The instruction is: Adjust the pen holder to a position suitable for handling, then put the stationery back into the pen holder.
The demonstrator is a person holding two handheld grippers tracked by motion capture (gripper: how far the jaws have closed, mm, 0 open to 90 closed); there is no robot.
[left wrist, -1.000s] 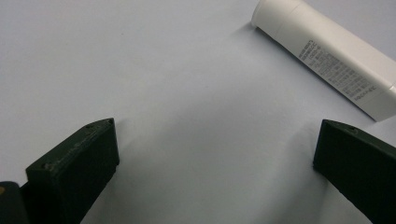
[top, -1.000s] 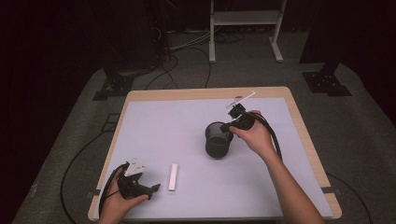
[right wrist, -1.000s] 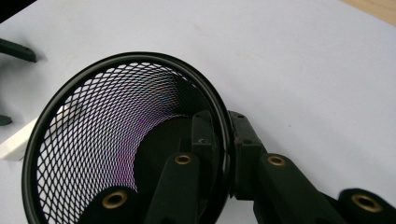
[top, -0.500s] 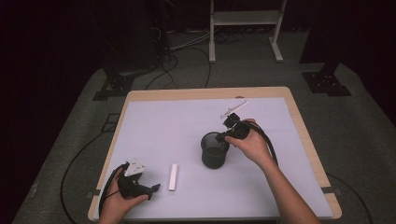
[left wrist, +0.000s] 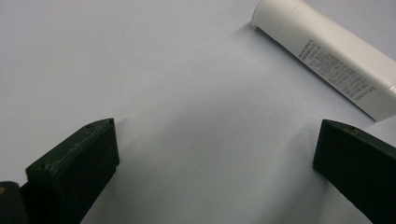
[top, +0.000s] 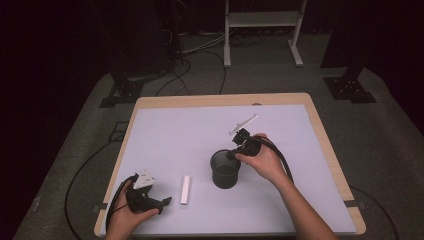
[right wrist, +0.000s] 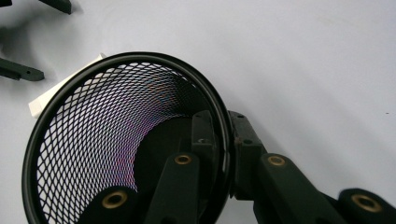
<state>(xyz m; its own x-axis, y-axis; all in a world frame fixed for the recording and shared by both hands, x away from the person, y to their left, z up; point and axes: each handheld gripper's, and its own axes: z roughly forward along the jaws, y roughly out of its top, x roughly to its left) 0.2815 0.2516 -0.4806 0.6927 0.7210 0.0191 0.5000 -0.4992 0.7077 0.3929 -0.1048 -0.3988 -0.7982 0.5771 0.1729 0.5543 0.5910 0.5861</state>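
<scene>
Two grippers worked at a bench (top: 165, 130) with a pale lavender top. The right gripper (top: 239, 148) had its fingers (right wrist: 201, 135) clamped on the rim of a black mesh cup (top: 225, 170), one finger inside the wall and the other outside, as the right gripper view showed at close range. The cup stood upright near the middle of the bench, towards the right hand (top: 264, 161). The left gripper (top: 161, 202) lay low at the near left corner with its fingers (left wrist: 79, 158) spread wide and nothing between them. A white tube (top: 185, 190) lay flat on the bench between that gripper and the cup, just beyond the open fingers and apart from both, with its printed side up (left wrist: 327, 56).

The step in hand appeared to be the placing of the cup beside the tube. The next move probably called for the left fingers to advance over the tube, close across its width and lift it, while the right gripper held the cup steady so that the tube could be dropped in.
</scene>
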